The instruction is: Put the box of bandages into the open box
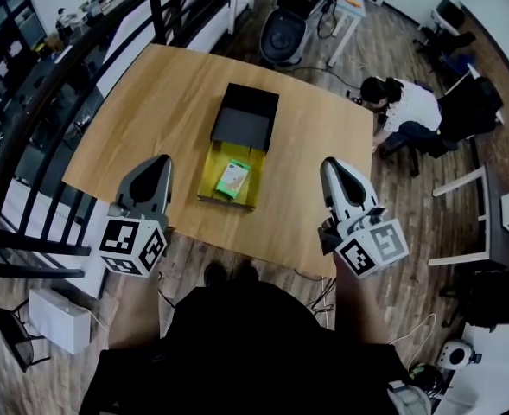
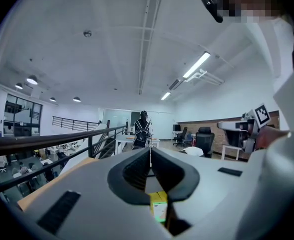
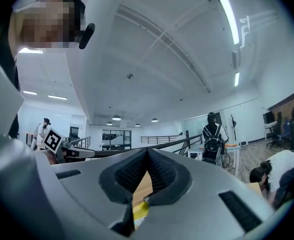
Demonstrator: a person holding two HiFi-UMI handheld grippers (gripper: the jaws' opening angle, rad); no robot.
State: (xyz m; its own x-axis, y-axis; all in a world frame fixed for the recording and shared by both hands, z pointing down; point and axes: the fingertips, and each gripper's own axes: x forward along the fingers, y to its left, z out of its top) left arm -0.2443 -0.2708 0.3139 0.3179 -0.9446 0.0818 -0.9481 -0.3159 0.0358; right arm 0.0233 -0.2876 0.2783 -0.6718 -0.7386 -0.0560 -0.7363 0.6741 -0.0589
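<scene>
Head view: box of bandages [image 1: 233, 178] lying flat inside the open box [image 1: 210, 169], mid wooden surface [image 1: 133, 119], with the black lid [image 1: 247, 115] flipped back on the far side. Left tool [image 1: 159, 161] and right tool [image 1: 330, 164] hovering either side of it, touching nothing.

Left gripper view: jaws pressed together, nothing between them, just a peek of the box of bandages down past the tips.

Right gripper view: same deal, closed and empty, a bit of yellow box wall below.

Looks basically done, tbh. Nothing obvious left, maybe just backing off.
</scene>
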